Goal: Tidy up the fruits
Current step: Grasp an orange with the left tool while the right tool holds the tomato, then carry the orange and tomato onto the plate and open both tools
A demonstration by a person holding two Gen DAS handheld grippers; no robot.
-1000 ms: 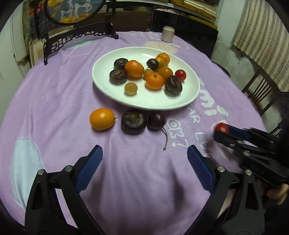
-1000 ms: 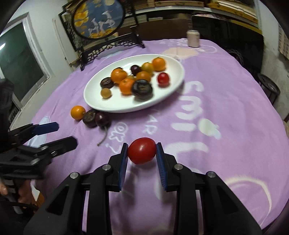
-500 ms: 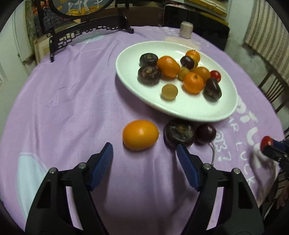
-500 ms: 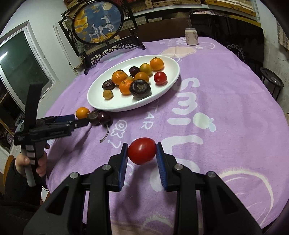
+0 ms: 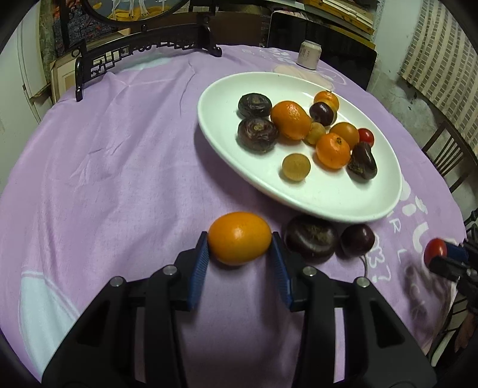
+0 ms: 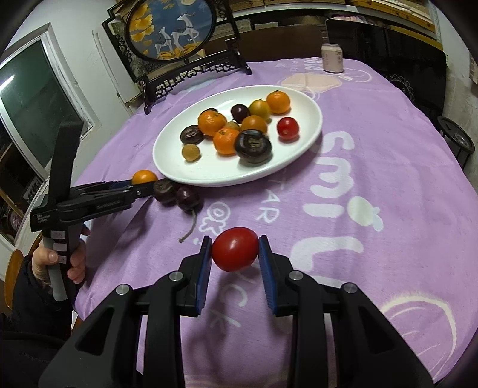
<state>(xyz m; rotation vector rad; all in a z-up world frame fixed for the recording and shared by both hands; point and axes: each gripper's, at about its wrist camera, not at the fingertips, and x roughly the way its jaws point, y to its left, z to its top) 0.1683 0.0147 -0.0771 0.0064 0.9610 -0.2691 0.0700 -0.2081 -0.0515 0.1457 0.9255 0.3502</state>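
The left claw (image 5: 240,249) has its ribbed blue pads pressed against both ends of a smooth, glossy orange kumquat (image 5: 240,238) — an oval fruit whose long axis runs from 9 to 3 o'clock across the pads, sitting low on the fuzzy purple cloth of the tabletop (image 5: 119,167) just off the near rim of the white plate (image 5: 221,98). From the right wrist view the same claw (image 6: 140,186) reaches in from 9 o'clock, held by a bare hand (image 6: 58,259) around a black handle. Just at 3 o'clock of the kumquat lie two dark fruits touching one another: a dull, flattened, wrinkled purple one (image 5: 311,239) and a rounder, shiny dark cherry (image 5: 357,240) with a thin stem trailing toward the viewer. The right claw (image 6: 235,253) is clamped on a glossy red cherry tomato (image 6: 235,249), slightly oval with its long axis lying across the pads from 9 to 3 o'clock, lifted above the cloth so that a shadow falls under it. The plate is a wide, shallow, smooth oval of glazed white — on it sit dimpled orange citrus, several wrinkled dark purple fruits, a rough tan round fruit (image 5: 296,167) standing alone toward the near rim, and a second small red tomato (image 6: 287,127) at the 3 o'clock side. At 12 o'clock, near the far edge of the cloth, stands a pale cylindrical can (image 6: 332,58); at 11 o'clock a round painted screen (image 6: 170,28) rests upright in a carved black stand.
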